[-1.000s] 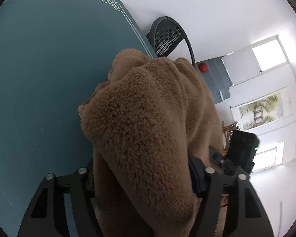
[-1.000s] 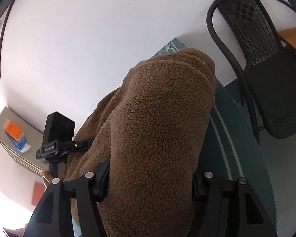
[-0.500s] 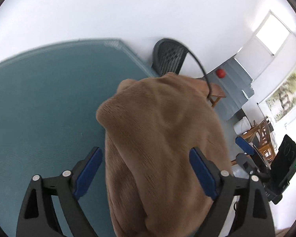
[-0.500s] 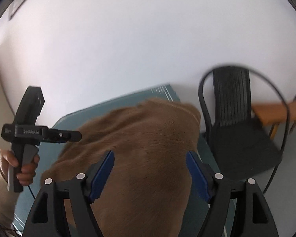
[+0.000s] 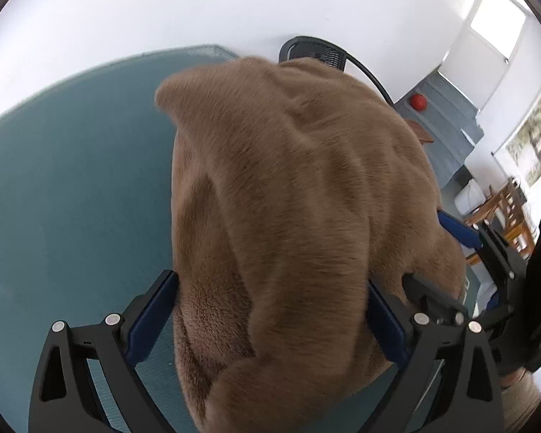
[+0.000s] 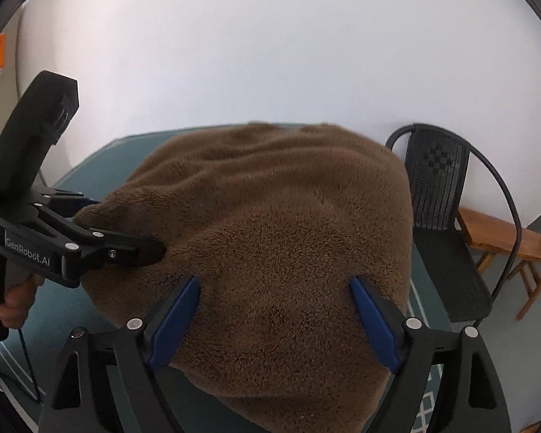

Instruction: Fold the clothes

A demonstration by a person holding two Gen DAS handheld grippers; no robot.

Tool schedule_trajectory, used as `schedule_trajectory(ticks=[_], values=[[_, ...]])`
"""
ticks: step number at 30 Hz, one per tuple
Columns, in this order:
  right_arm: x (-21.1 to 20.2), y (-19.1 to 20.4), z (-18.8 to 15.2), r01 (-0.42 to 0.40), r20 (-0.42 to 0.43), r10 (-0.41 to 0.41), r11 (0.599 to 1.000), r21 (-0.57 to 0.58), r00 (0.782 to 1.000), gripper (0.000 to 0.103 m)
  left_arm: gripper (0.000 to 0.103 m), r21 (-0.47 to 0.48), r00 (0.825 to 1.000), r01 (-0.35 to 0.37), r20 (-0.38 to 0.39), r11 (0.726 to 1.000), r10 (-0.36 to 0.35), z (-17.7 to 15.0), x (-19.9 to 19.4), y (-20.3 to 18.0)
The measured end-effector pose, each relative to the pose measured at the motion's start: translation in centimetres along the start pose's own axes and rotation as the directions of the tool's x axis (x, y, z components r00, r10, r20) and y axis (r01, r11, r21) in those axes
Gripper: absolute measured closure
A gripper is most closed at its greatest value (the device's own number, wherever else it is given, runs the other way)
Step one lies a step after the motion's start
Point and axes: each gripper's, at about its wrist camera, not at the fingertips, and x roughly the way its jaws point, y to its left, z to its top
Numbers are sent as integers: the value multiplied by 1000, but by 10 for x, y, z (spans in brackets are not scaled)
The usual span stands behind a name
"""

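Both tools, left tool [image 5: 270, 321] and right tool [image 6: 274, 321], have just been opening, jaws wide around the brown fleece [image 6: 270, 234] lying mid-frame on the counter [image 5: 72, 198]; release seems done, regripping an edge likely follows.

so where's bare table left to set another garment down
Bare teal table lies beside the brown fleece, out to the far edge by the white wall. A thin strip borders the black chair. Around both claws it is crowded.
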Motion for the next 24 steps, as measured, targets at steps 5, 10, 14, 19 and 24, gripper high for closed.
schedule_trajectory(ticks=[5, 10, 14, 19, 24], values=[[5, 20, -3, 49, -25, -51, 997, -54, 998, 1, 0, 0, 999, -27, 20, 1000, 27, -3, 4, 4], [-4, 26, -6, 62, -17, -63, 997, -46, 998, 1, 0, -8, 998, -46, 43, 999, 46, -21, -10, 2], [-19, 27, -3, 58, -23, -58, 998, -2, 998, 1, 0, 20, 986, -141, 95, 990, 138, -24, -33, -9], [-26, 9, 2, 86, -28, -83, 988, 128, 996, 1, 0, 22, 959, -246, 152, 969, 240, -30, -61, -24], [-47, -2, 1, 135, -37, -130, 967, 217, 991, 1, 0, 34, 946, -280, 177, 959, 270, -33, -77, -41]])
